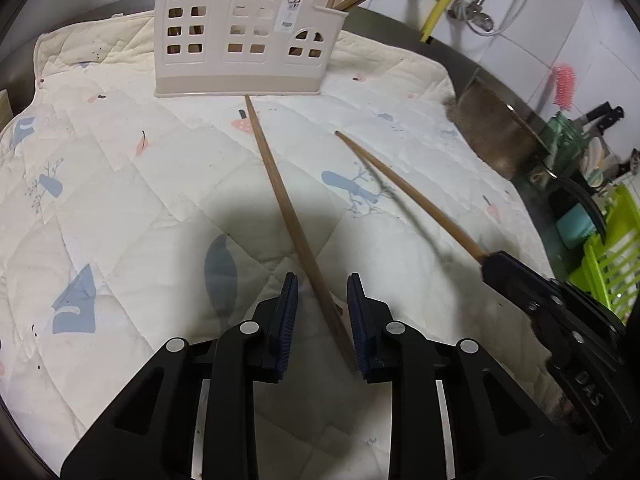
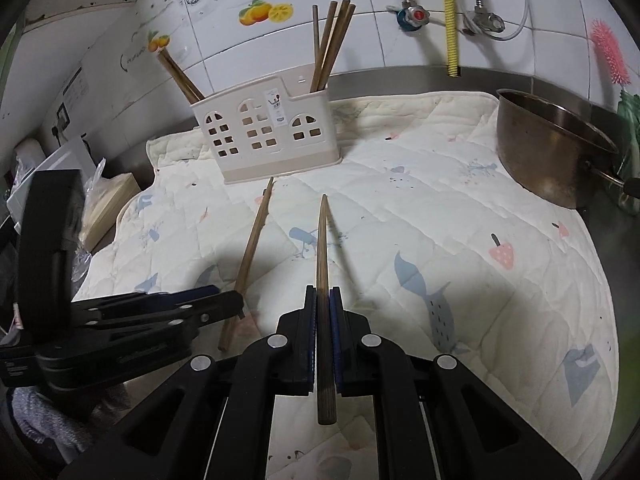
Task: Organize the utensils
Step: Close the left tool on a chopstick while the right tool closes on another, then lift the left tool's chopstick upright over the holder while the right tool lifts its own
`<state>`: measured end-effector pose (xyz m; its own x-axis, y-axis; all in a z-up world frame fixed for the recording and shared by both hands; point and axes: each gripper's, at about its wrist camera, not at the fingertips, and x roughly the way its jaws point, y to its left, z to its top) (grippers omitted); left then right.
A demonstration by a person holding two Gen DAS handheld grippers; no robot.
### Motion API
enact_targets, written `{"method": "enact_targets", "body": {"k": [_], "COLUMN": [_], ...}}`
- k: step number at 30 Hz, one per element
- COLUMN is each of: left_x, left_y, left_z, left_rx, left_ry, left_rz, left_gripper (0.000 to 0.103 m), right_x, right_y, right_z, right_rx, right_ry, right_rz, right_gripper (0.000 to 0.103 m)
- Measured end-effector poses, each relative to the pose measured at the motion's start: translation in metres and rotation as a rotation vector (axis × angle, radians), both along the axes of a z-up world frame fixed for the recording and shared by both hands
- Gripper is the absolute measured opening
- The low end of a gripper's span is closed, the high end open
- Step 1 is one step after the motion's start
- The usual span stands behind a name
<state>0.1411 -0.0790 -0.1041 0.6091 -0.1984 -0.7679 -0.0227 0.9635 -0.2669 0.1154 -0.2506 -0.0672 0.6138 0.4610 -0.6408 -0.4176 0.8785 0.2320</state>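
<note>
A beige utensil holder [image 1: 240, 36] shaped like a house stands at the far edge of a quilted mat [image 1: 120, 200]; it also shows in the right wrist view [image 2: 268, 136] with several chopsticks standing in its two end compartments. One wooden chopstick [image 1: 280, 196] lies on the mat, its near end between the fingers of my open left gripper [image 1: 322, 292], which stands around it. My right gripper [image 2: 323, 300] is shut on a second chopstick [image 2: 322, 248], held above the mat and pointing toward the holder. The lying chopstick [image 2: 252, 248] and left gripper [image 2: 224, 304] also show in the right wrist view.
A metal pot [image 2: 552, 148] sits at the mat's right edge. A green dish rack [image 1: 612, 256] stands further right. Pipes, valves and a yellow hose [image 2: 448, 16] hang on the tiled wall. A box and bags [image 2: 108, 200] lie left of the mat.
</note>
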Motion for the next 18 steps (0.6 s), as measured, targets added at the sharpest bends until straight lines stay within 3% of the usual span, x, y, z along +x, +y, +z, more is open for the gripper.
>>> {"method": "enact_targets", "body": {"k": [8,14,18], "left_x": [0.007,0.003,-0.006], "left_y": [-0.005,0.007,0.02], "left_z": [0.0,0.008,0.031], "left_rx": [0.083,0.063,0.059], "left_ry": [0.008,-0.004,-0.062], "left_rz": [0.029,0.036,0.043], "left_gripper": [0.011,0.005,0.005], "right_x": [0.001,-0.001,-0.002], "right_y": [-0.004,-0.002,0.0], "right_z": [0.0,0.007,0.019], "right_rx": [0.01,0.01,0.005], "right_ry": [0.004,-0.016,-0.046], "right_rz": [-0.001,0.0,0.002], "right_gripper": [0.006,0.006,0.006]}}
